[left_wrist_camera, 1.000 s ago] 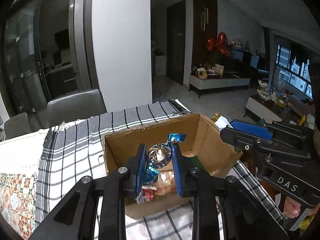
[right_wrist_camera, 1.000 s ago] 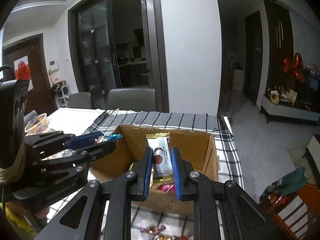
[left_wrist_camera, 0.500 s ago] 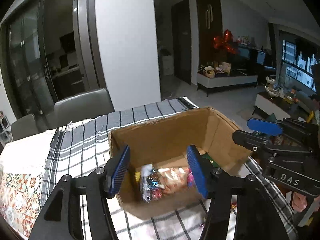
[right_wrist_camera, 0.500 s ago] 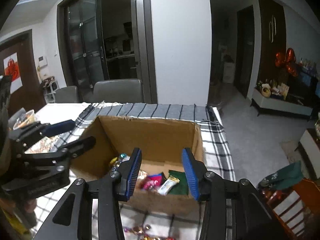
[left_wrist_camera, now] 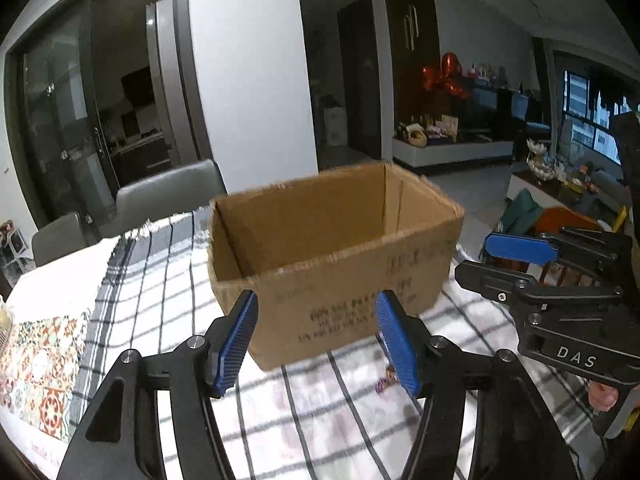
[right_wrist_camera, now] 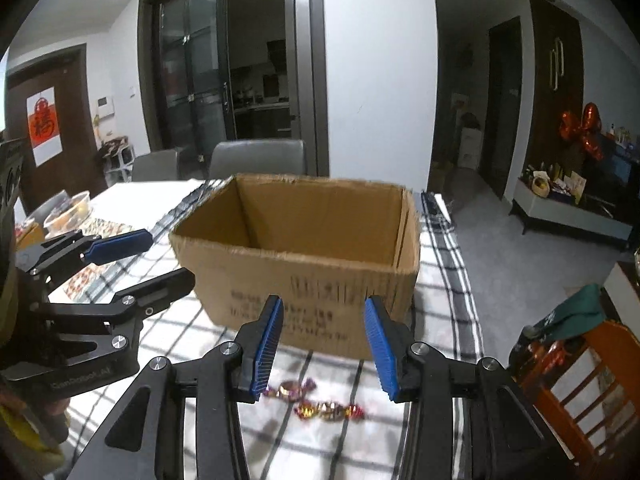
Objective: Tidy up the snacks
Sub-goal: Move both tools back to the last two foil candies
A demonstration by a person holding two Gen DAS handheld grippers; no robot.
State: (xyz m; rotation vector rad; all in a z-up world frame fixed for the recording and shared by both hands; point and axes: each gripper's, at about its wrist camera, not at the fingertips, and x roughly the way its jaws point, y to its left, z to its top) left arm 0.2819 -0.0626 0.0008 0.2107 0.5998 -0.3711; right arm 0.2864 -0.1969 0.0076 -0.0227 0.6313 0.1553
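An open cardboard box (left_wrist_camera: 340, 256) stands on a checked cloth; it also shows in the right wrist view (right_wrist_camera: 304, 256). Its inside floor is hidden from both views. My left gripper (left_wrist_camera: 318, 340) is open and empty, low in front of the box's near wall. My right gripper (right_wrist_camera: 324, 344) is open and empty, also in front of the box. Two foil-wrapped candies (right_wrist_camera: 328, 408) lie on the cloth just under the right gripper. One small candy (left_wrist_camera: 386, 376) shows by the left gripper's right finger.
The checked cloth (left_wrist_camera: 152, 280) covers the table, with a patterned mat (left_wrist_camera: 36, 364) at the left. A clear food container (right_wrist_camera: 68, 212) sits at the far left. Grey chairs (right_wrist_camera: 256, 158) stand behind the table. An orange wooden chair (right_wrist_camera: 580, 380) is at the right edge.
Both grippers opened and dropped their snacks into the box, then drew back and down from above the box to in front of its near wall.
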